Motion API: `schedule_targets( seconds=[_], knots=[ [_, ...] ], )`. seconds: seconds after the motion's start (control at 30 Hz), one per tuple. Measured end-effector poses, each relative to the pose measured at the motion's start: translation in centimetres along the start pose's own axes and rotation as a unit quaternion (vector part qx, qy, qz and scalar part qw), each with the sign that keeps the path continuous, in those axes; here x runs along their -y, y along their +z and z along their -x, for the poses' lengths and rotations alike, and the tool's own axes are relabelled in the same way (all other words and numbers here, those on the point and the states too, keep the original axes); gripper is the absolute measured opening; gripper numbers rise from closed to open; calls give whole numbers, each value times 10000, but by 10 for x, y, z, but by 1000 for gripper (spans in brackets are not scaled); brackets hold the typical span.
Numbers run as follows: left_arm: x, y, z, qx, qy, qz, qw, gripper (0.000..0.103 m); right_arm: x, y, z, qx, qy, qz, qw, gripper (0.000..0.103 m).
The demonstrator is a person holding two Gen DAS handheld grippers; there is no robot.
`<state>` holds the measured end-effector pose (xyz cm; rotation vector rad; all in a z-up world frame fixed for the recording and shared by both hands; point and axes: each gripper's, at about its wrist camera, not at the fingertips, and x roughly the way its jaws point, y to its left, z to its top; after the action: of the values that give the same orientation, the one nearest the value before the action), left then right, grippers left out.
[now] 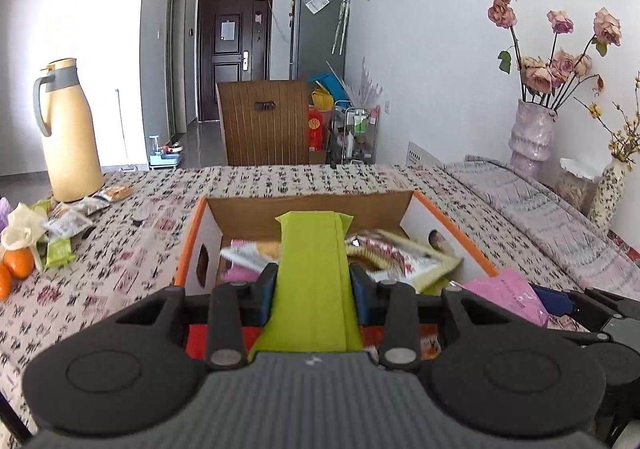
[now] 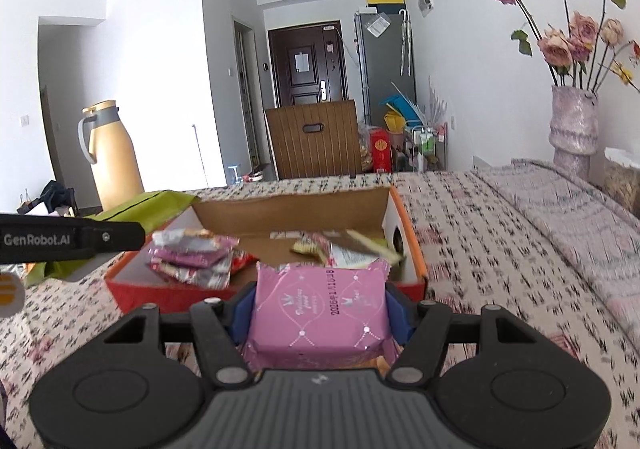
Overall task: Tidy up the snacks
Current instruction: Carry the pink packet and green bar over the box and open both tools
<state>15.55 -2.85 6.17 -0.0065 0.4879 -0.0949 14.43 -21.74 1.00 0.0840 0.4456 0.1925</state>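
Clamped in right gripper (image 2: 320, 309), lower centre: pink snack packet (image 2: 320, 313), poised before orange-rimmed cardboard box (image 2: 404, 221) for sorting. Pinched in left gripper (image 1: 314, 285): lime-green packet (image 1: 312, 269), over same box.

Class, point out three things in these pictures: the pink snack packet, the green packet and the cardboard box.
pink snack packet (image 2: 320, 313), right wrist view, front face.
green packet (image 1: 312, 273), left wrist view, middle.
cardboard box (image 2: 288, 215), right wrist view, inner back wall.

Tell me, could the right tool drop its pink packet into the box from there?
Probably yes. The right tool is shut on the pink packet just before the box, whose top is open, and nothing stands between them. The left tool, with its green packet, stays off to the left.
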Motion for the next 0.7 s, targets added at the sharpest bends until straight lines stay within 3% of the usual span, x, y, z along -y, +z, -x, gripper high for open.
schedule_targets(
  seconds=[0.4, 0.7],
  knots=[
    [0, 22, -45, -22, 19, -13, 10000, 38, -4, 40, -55, 96, 25, 121, 9999, 64],
    [-9, 21, -89, -98, 103, 154, 9998, 38, 5, 44, -103, -66, -95, 16, 9999, 64]
  ],
)
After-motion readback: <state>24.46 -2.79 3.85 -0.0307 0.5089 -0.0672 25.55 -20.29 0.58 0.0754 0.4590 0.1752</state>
